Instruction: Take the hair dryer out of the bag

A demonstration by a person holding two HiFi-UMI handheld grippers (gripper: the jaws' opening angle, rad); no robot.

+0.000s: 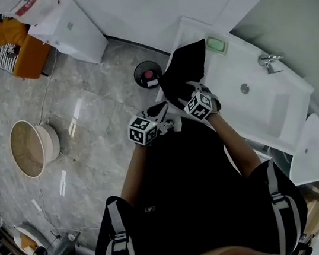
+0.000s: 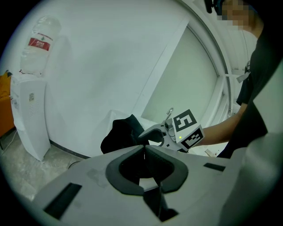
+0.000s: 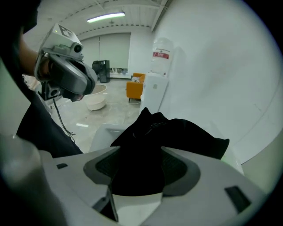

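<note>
Hair dryer isn't visible in any view, so my guess is it's inside the black bag (image 1: 185, 69), which sits slumped on the left end of the sink counter (image 1: 264, 107). It's right at the front edge, and a green soap dish (image 1: 216, 44) sits just behind it toward the wall.

Right gripper (image 1: 194, 97) is the one that matters here. Its jaws stand wide apart and it's angled down straight into the bag. In the right gripper view the black fabric fills the gap between the two pads, but I wouldn't call it a grip since nothing looks pinched. Left gripper (image 2: 144, 149) has its jaws fully together with nothing between them. It hangs just off the counter's front edge, beside the right one, and the bag is ahead of it rather than at its tips.

So the right hand is clearly nearer. The bag lies dead ahead of and below its fingers, with its long side running from the front edge back toward the wall and a peak of bunched cloth at the top. Which way the dryer lies inside I can't tell. I also can't tell where the opening is, so the next move probably needs the mouth found first.
</note>
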